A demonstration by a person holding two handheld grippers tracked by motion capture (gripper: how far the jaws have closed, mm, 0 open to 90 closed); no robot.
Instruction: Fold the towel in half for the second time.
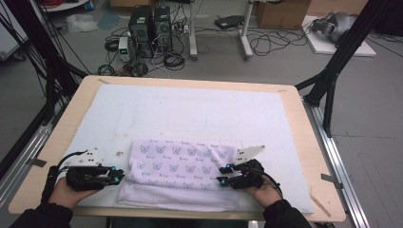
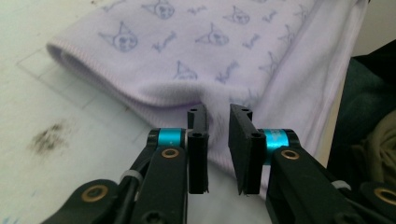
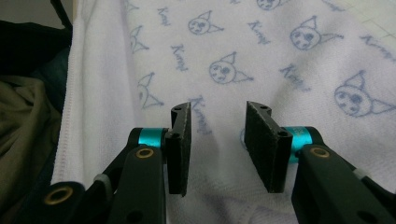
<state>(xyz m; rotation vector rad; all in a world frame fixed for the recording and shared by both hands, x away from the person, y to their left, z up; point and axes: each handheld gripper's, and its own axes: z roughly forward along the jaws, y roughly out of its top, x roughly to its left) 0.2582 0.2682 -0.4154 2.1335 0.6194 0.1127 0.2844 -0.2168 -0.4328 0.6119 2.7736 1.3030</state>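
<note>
A pale lilac towel (image 1: 183,164) printed with small cat faces lies folded on the white mat (image 1: 214,104), near the table's front edge. Its plain white underside shows along the front. My left gripper (image 1: 115,175) lies low at the towel's left end. In the left gripper view its jaws (image 2: 218,114) stand a narrow gap apart over the towel's (image 2: 210,51) rolled fold edge, with nothing pinched between the pads. My right gripper (image 1: 223,175) is at the towel's right end. In the right gripper view it (image 3: 218,109) is open above the printed cloth (image 3: 280,46).
The mat covers most of the wooden table (image 1: 71,109), and a dark smudge (image 2: 49,137) marks it left of the towel. Beyond the table are computer towers (image 1: 151,28), floor cables and a cardboard box (image 1: 280,13). Black frame struts (image 1: 340,57) stand at both sides.
</note>
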